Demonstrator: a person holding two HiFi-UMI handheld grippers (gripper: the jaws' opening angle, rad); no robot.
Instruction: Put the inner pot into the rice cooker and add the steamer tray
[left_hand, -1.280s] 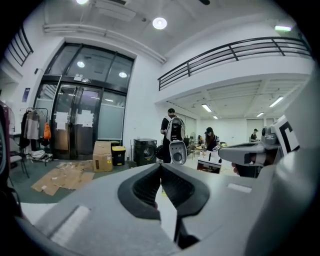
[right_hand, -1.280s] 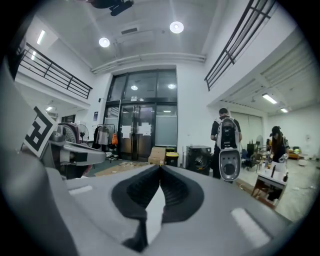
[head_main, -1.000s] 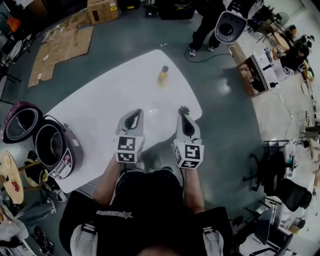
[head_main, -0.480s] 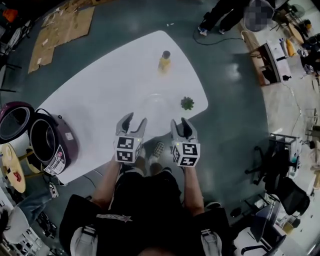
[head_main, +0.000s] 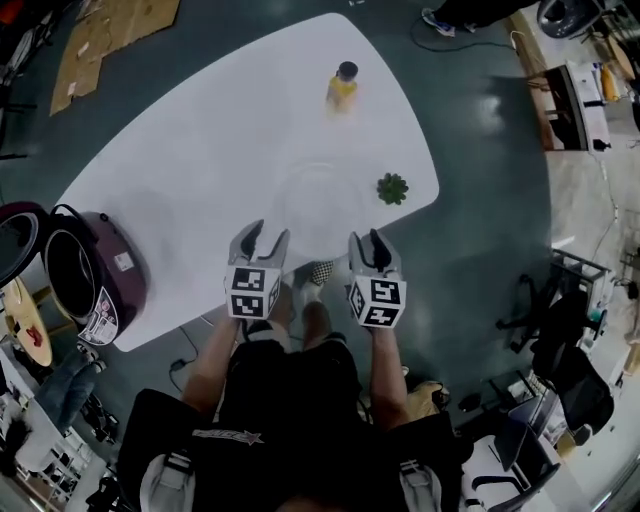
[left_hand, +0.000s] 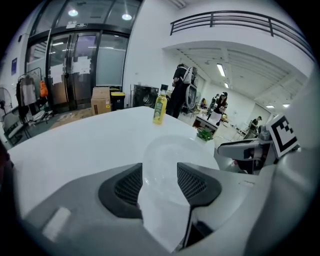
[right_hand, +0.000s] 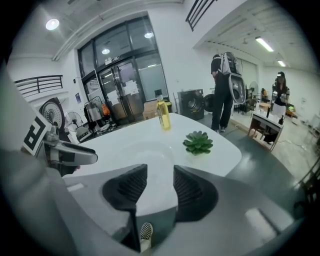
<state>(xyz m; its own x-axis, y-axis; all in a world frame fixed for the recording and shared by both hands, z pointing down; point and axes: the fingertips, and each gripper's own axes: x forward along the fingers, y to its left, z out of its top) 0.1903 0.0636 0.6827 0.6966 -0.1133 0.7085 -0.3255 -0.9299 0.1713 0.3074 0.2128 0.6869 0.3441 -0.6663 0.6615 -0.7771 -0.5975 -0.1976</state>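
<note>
Both tools have come down to the near edge of the desk (head_main: 200, 170) since a second ago, and their jaws, closed then, now stand apart. The view has also swung, so the cooker sits further out at the left.

The desk is wide and white, with the clear steamer tray (head_main: 318, 195) lying flat near its middle. Well left of the tray, at the desk's left edge, stands the purple rice cooker (head_main: 100, 290) with its lid thrown back. The dark bowl inside it looks like the inner pot (head_main: 72, 275) already seated, though it is too small to be sure. Beyond the tray stands a yellow bottle (head_main: 343, 85), and just right of the tray sits a small green plant (head_main: 392, 187).

The left tool (head_main: 264, 236) hangs on the near side of the tray, partly open and empty, with the tray's rim ahead between its jaws. The right tool (head_main: 367, 240) is near the tray's right corner, also partly open and holding nothing.

The step in hand seems to be the tray pickup. The next move calls for a jaw over the tray's thin rim before closing, then a carry left to the cooker.
</note>
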